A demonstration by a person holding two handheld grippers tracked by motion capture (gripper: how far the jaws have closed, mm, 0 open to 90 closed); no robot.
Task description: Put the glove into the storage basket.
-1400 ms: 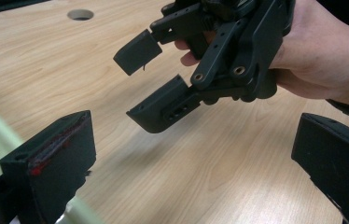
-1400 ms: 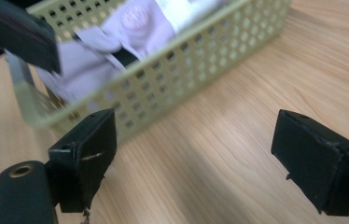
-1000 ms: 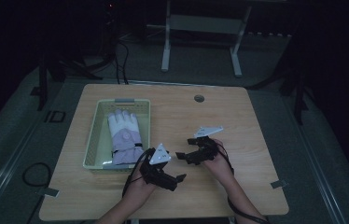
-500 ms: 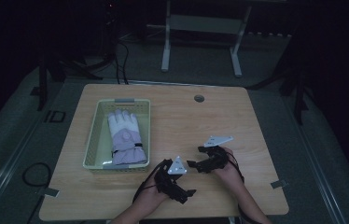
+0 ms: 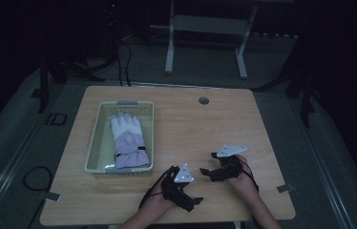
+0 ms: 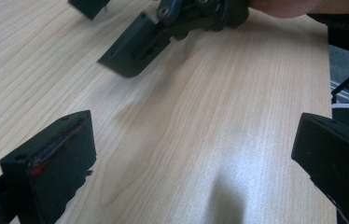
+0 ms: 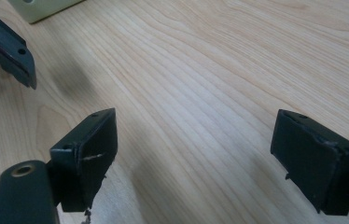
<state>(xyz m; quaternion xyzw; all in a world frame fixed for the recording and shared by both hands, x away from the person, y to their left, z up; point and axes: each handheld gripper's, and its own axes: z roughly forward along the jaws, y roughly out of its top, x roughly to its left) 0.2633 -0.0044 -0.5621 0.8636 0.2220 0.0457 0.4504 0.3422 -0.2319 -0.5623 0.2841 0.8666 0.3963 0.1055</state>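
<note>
Hovering near the table [image 5: 262, 143] front edge, left gripper [image 5: 193, 200] and right gripper [image 5: 207, 171] jaws spread, gripping nothing.

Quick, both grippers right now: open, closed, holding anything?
Left gripper: open, fingers wide apart, nothing between them, over bare table.
Right gripper: open, fingers wide apart, holding nothing.

Wooden table [image 5: 215, 129], glove [image 5: 126, 138] in basket [image 5: 95, 143]

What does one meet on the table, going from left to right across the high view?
basket with a glove in it → left gripper → right gripper
</note>
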